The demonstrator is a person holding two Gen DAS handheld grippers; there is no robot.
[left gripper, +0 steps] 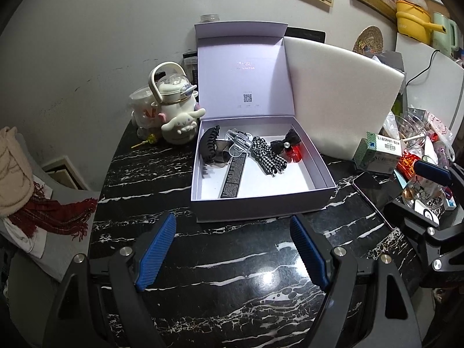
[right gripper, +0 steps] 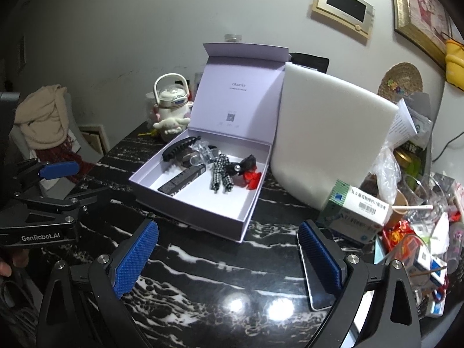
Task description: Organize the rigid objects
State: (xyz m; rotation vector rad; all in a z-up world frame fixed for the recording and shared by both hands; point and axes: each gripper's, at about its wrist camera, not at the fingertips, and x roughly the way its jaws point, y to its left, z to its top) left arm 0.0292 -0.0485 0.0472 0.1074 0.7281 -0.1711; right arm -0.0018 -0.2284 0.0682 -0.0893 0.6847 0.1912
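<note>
An open lilac box (left gripper: 261,206) (right gripper: 203,213) stands on the black marble table, lid upright. Inside lie a black claw clip (left gripper: 210,146) (right gripper: 179,147), a clear clip (left gripper: 237,142) (right gripper: 203,153), a black bar (left gripper: 232,179) (right gripper: 181,181), a checkered bow (left gripper: 268,157) (right gripper: 221,171), a black bow (left gripper: 285,141) and a red clip (left gripper: 293,153) (right gripper: 251,180). My left gripper (left gripper: 232,250) (right gripper: 78,184) hovers open before the box's front wall, nothing between its pads. To its right, my right gripper (right gripper: 229,256) is open and empty above the table.
A white foam board (left gripper: 333,101) (right gripper: 327,133) leans against the box's right side. A phone (left gripper: 374,192) (right gripper: 317,285) lies under the right gripper's right finger. A medicine carton (right gripper: 356,213) and mixed clutter crowd the right edge. A cream kettle with a plush toy (left gripper: 175,110) stands left of the box.
</note>
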